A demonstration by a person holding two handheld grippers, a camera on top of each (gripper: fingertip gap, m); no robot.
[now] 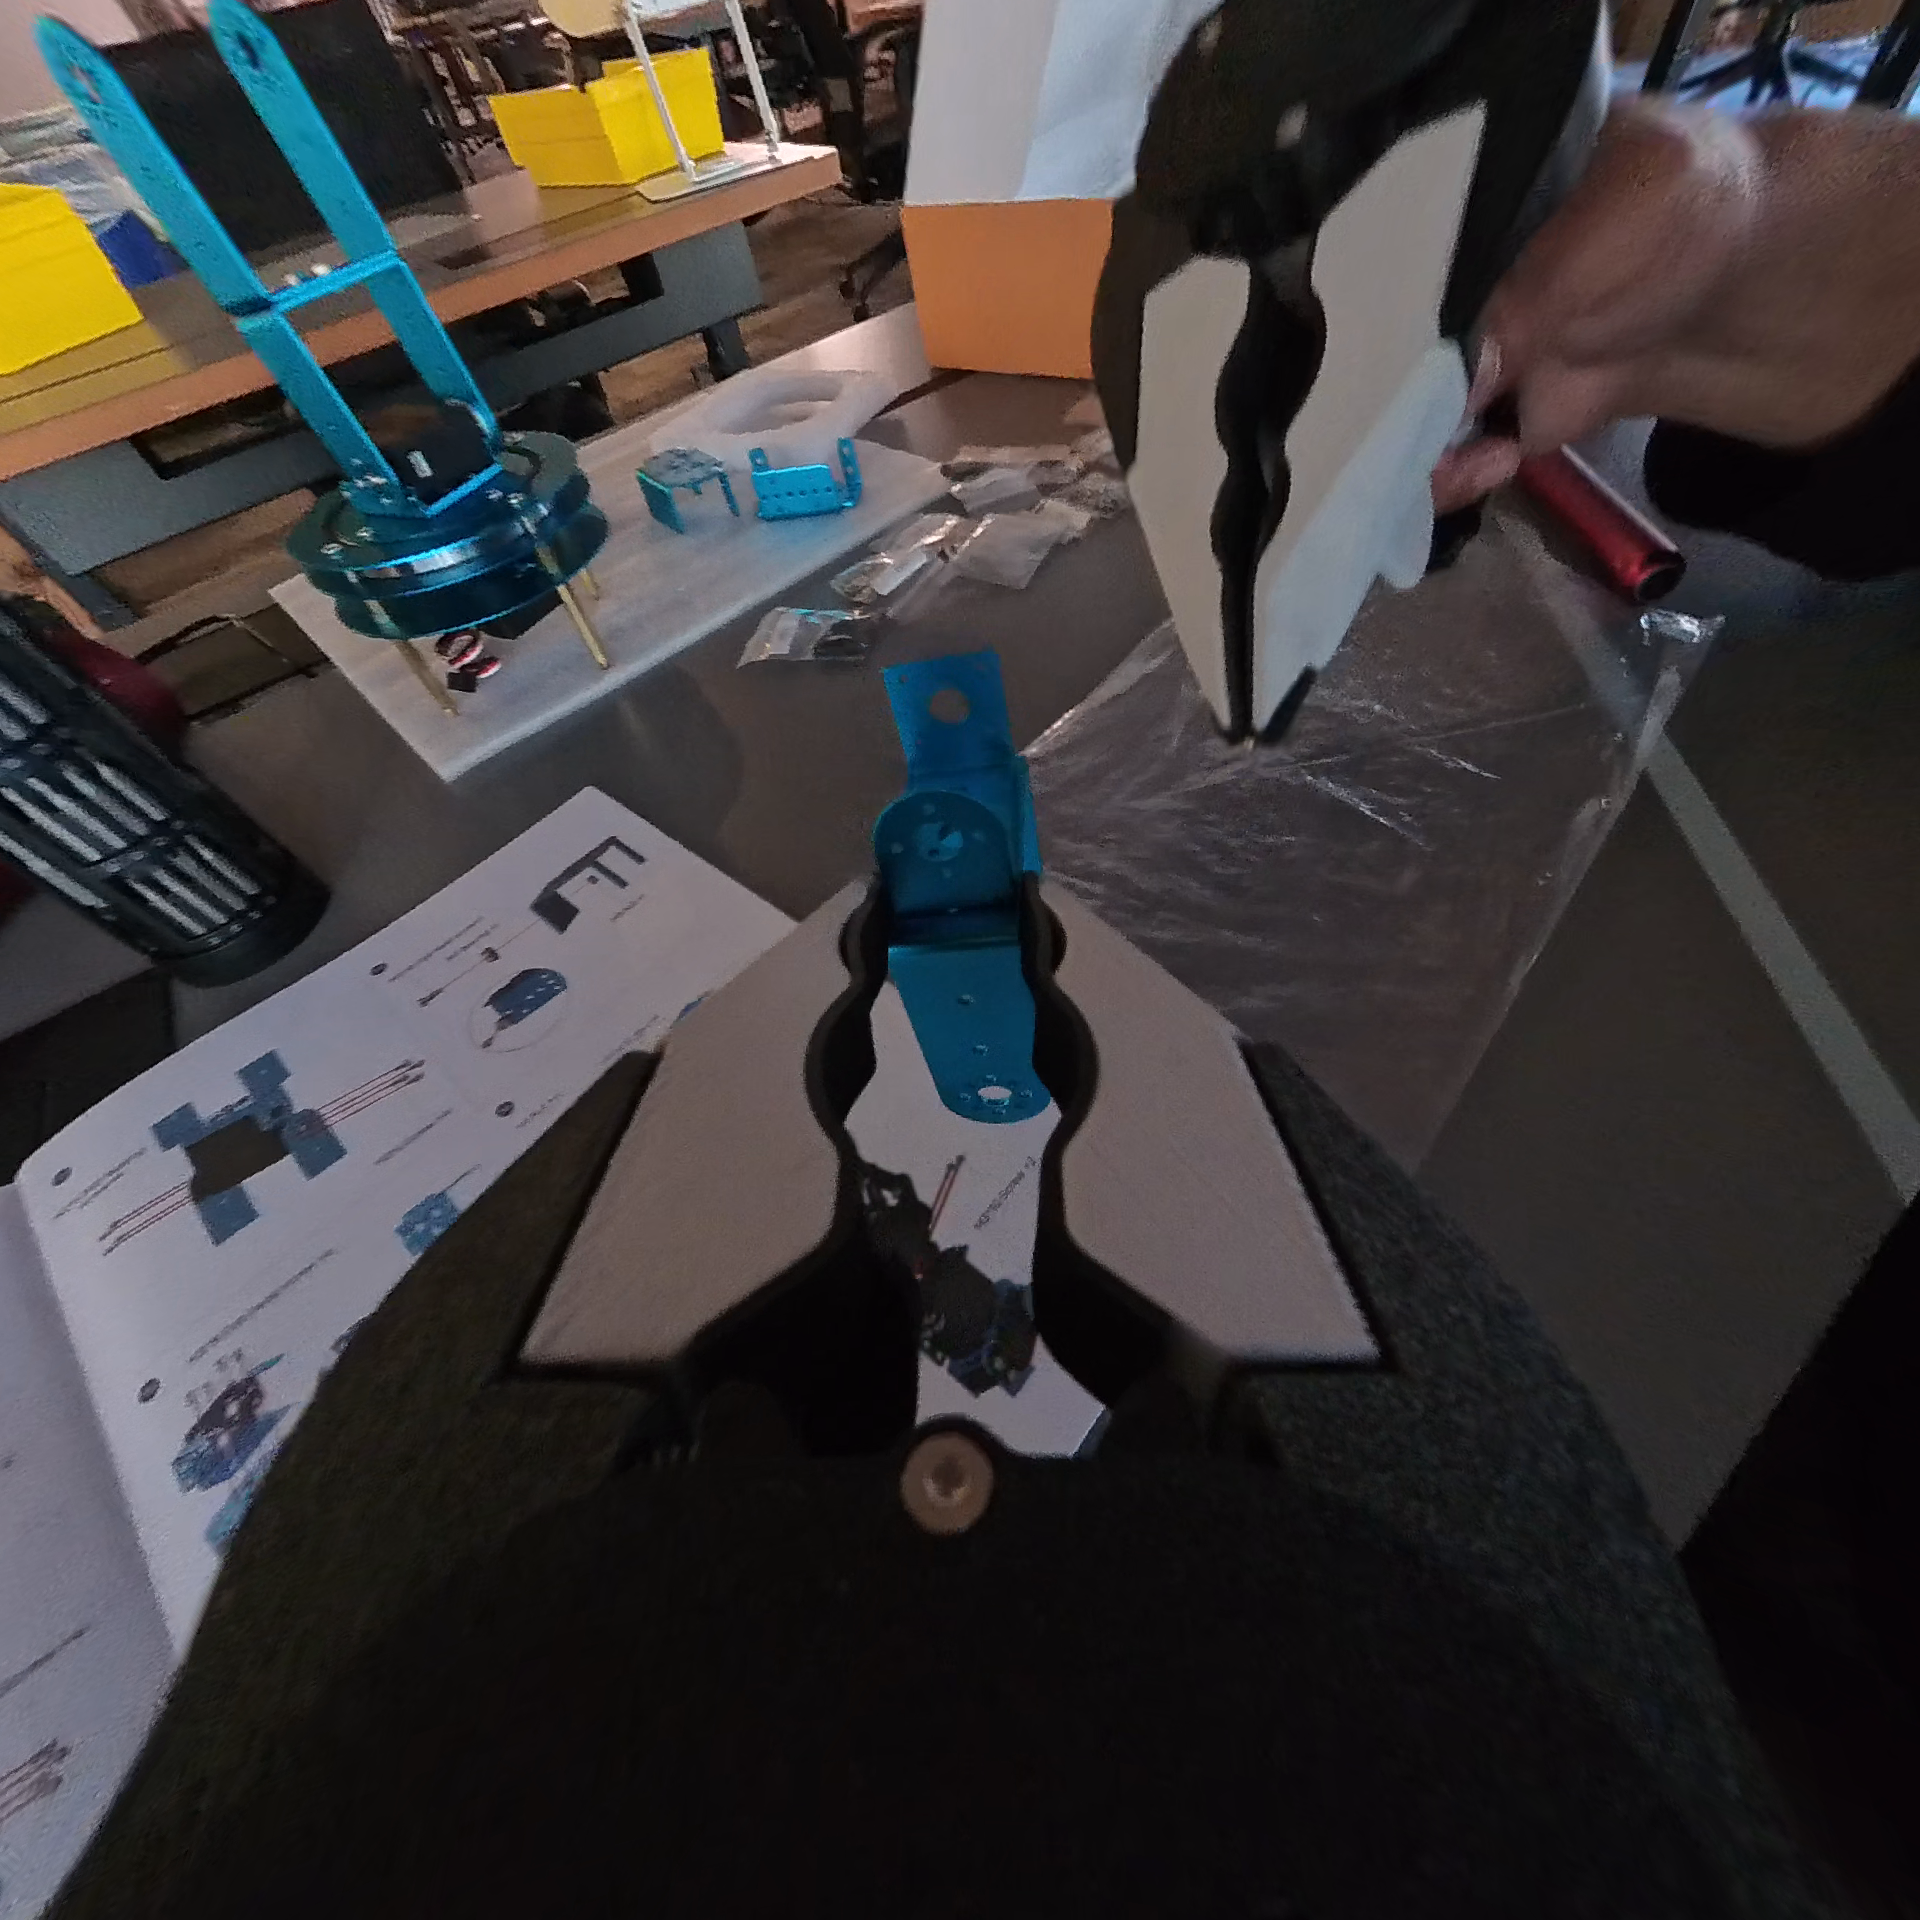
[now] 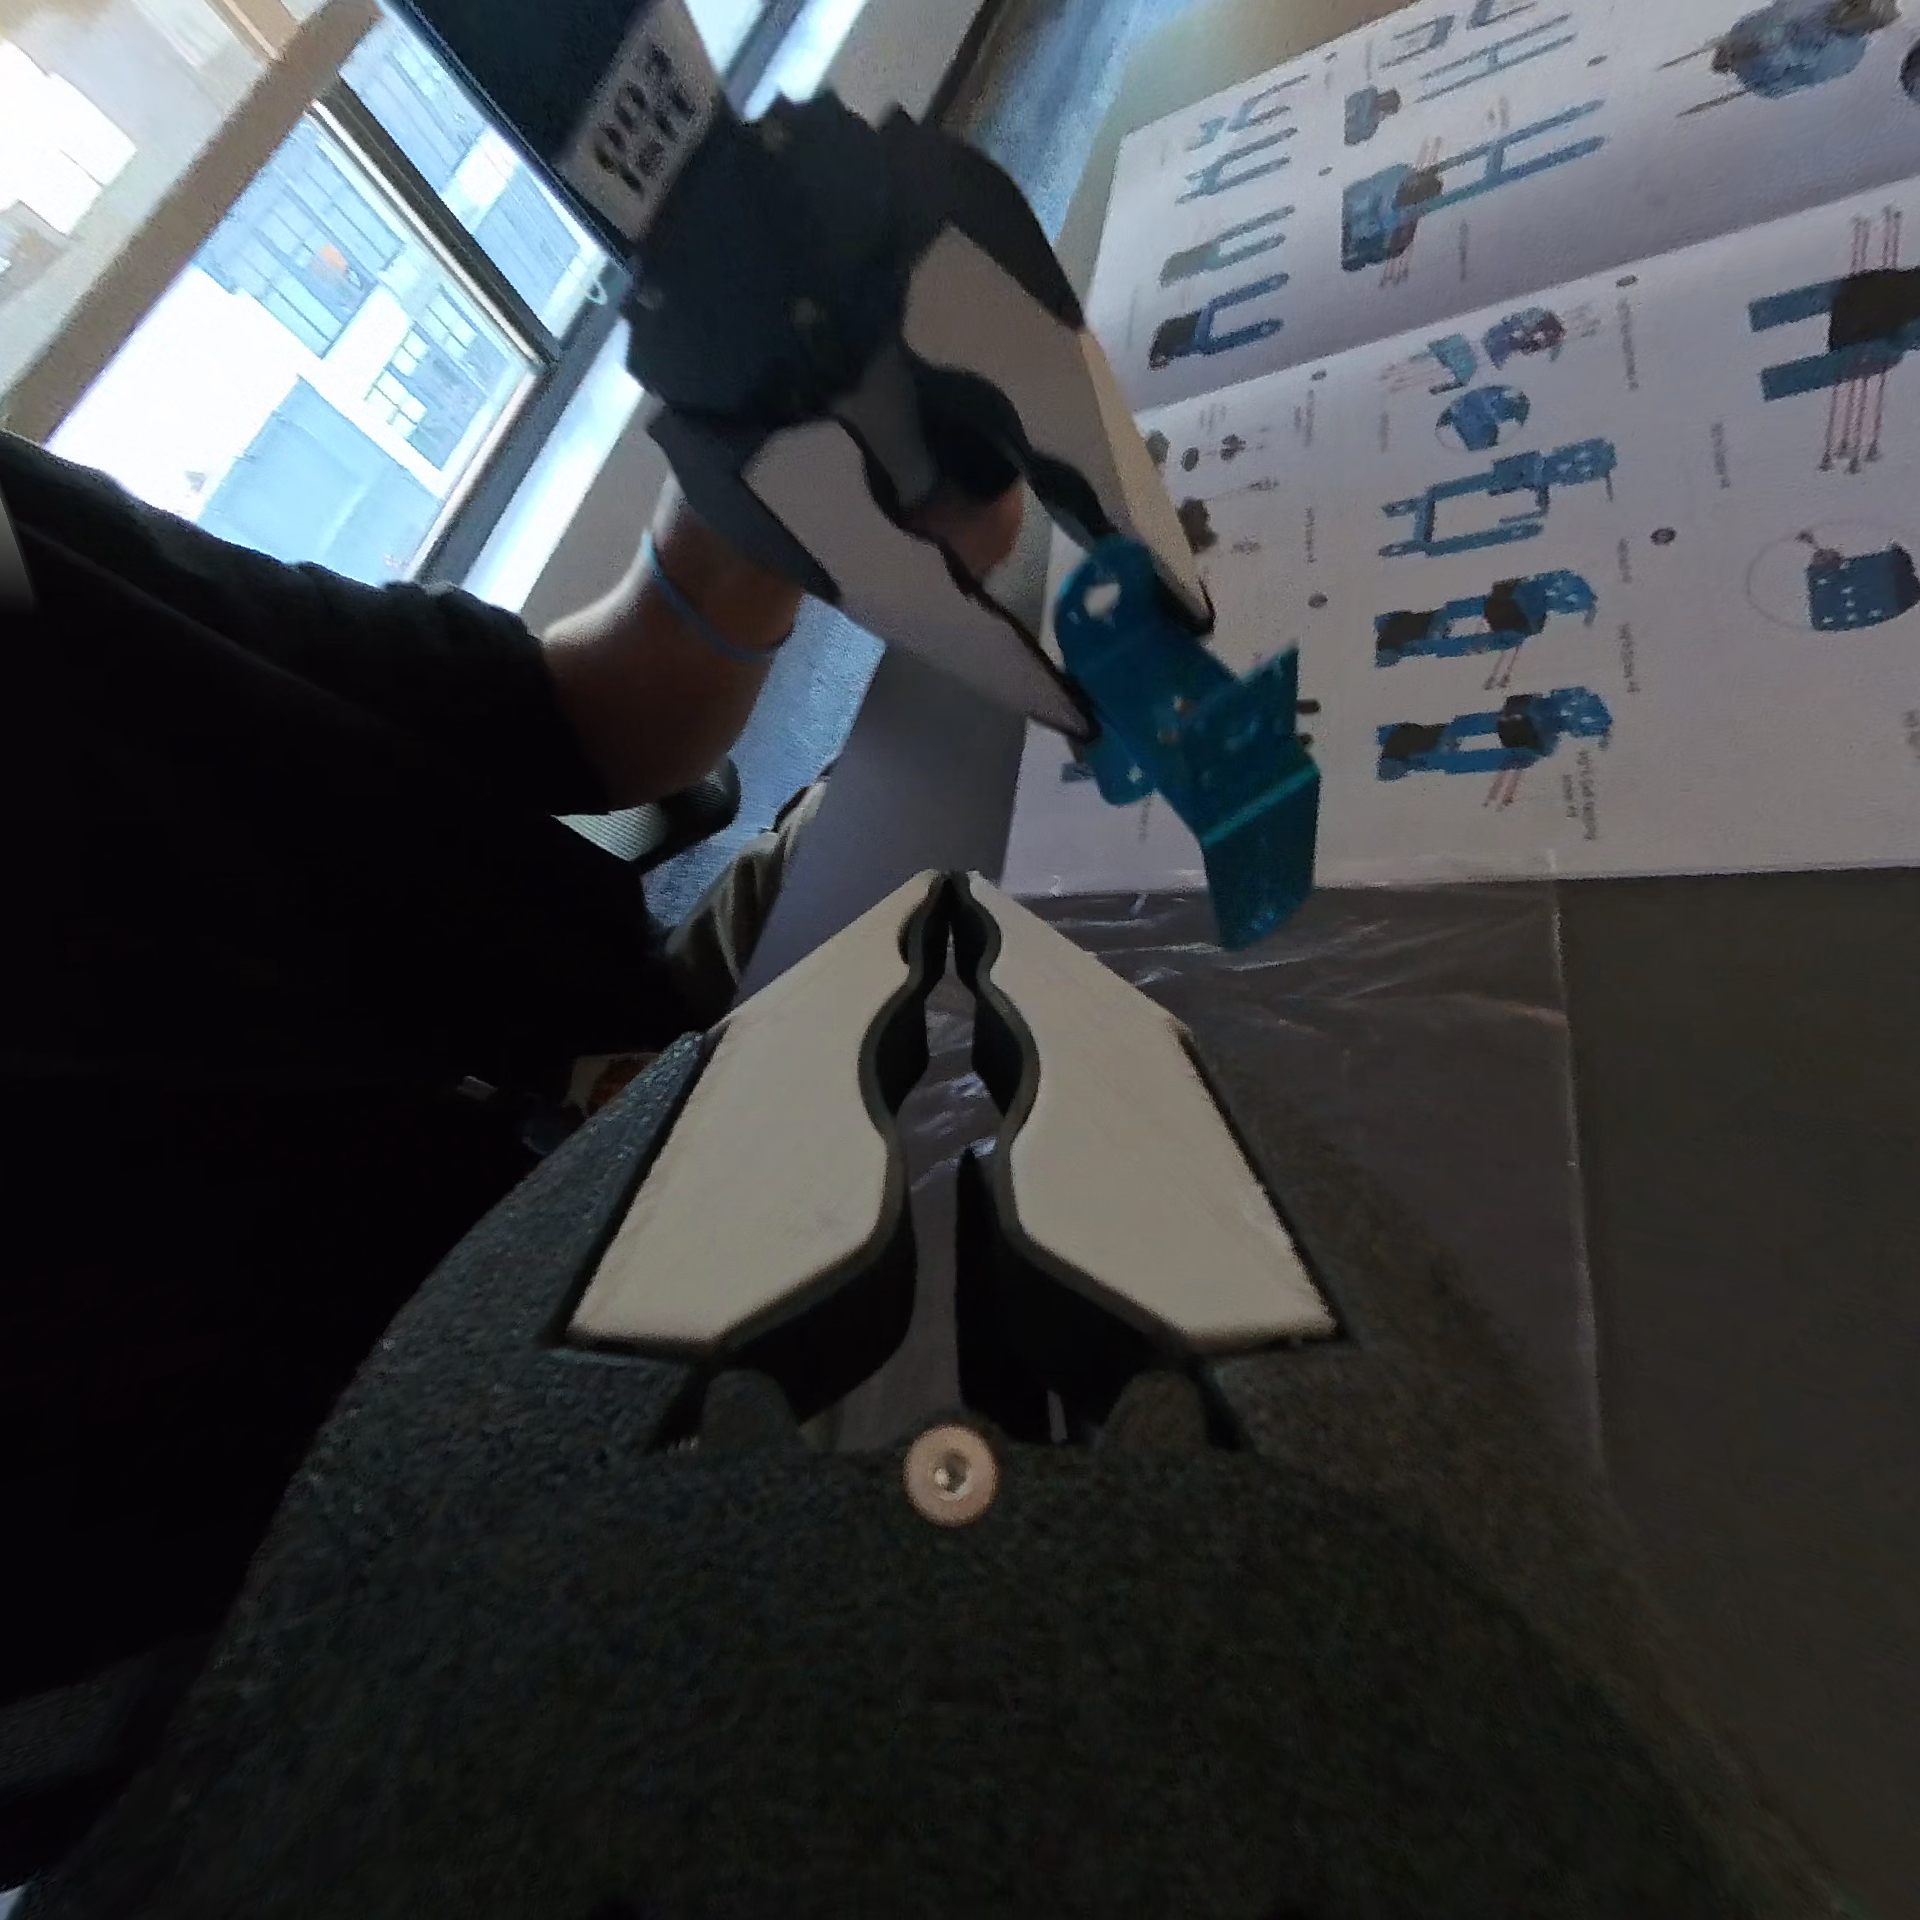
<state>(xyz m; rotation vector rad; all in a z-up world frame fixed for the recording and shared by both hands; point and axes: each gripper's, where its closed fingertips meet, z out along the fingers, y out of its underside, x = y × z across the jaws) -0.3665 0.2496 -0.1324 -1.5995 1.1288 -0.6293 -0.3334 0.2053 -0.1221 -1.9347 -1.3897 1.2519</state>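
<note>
My left gripper (image 1: pixel 954 904) is shut on a blue metal bracket assembly (image 1: pixel 951 831), two perforated pieces joined at an angle, held above an open instruction booklet (image 1: pixel 364 1091). The right wrist view shows that gripper (image 2: pixel 1141 667) and the bracket (image 2: pixel 1195 727) from the other side, in front of the booklet (image 2: pixel 1558 520). My right gripper (image 2: pixel 951 883) is shut, tips together. It points down over a clear plastic bag (image 2: pixel 1351 987). In the left wrist view it (image 1: pixel 1252 727) hangs just right of the bracket. Whether anything tiny sits in its tips cannot be made out.
A blue arm assembly on a round base (image 1: pixel 447 520) stands on a white board (image 1: pixel 665 644). Loose blue brackets (image 1: pixel 748 483) and small parts bags (image 1: pixel 935 561) lie behind. A black tool rack (image 1: pixel 104 810) is left, an orange box (image 1: pixel 1008 281) behind, a red cylinder (image 1: pixel 1600 530) by the hand. The left gripper's tips are roughly 6 centimetres from the right gripper's. The red cylinder (image 1: pixel 1600 530) sits 25 centimetres or so from the ends of my right fingers.
</note>
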